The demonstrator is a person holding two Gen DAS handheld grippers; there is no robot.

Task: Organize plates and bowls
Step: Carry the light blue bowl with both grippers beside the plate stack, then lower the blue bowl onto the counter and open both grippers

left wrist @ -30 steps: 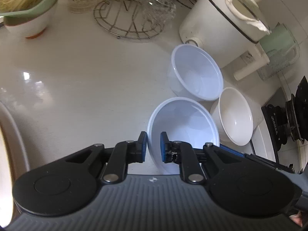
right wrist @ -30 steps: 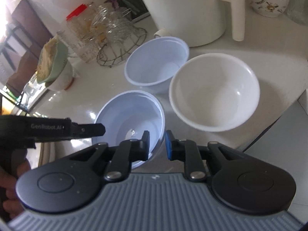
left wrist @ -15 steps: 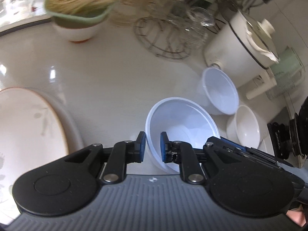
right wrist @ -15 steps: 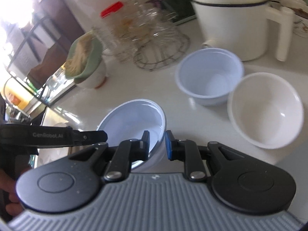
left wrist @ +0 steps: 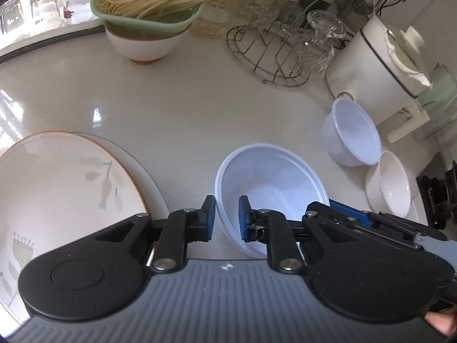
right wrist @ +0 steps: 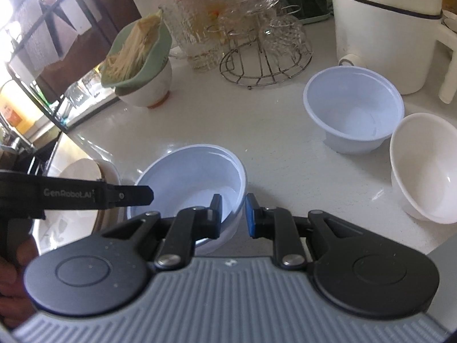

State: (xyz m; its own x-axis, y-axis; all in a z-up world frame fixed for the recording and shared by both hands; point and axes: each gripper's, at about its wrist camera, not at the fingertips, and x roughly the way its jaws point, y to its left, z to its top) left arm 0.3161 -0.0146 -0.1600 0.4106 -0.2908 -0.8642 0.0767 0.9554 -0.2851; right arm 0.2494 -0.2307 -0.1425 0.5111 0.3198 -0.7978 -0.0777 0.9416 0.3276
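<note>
A pale blue-white plastic bowl [left wrist: 271, 183] [right wrist: 188, 177] is held between both grippers. My left gripper [left wrist: 227, 214] is shut on its left rim, and my right gripper [right wrist: 232, 211] is shut on the opposite rim. The bowl sits tilted just over the white counter, right of a stack of patterned plates [left wrist: 57, 194] [right wrist: 77, 200]. A second plastic bowl [left wrist: 351, 140] [right wrist: 354, 114] and a white ceramic bowl [left wrist: 391, 185] [right wrist: 422, 165] stand together further right. The left gripper's finger [right wrist: 128, 195] shows in the right wrist view.
At the back stand a white bowl topped by a green colander of noodles [left wrist: 148, 14] [right wrist: 137, 54], a wire rack of glasses [left wrist: 274, 51] [right wrist: 262, 54] and a white cooker [left wrist: 380, 63] [right wrist: 382, 28]. A stove [left wrist: 440, 200] lies at the far right.
Both grippers carried the plastic bowl leftward, away from the other two bowls. The plate stack has come into view beside it. Both grips are unchanged.
</note>
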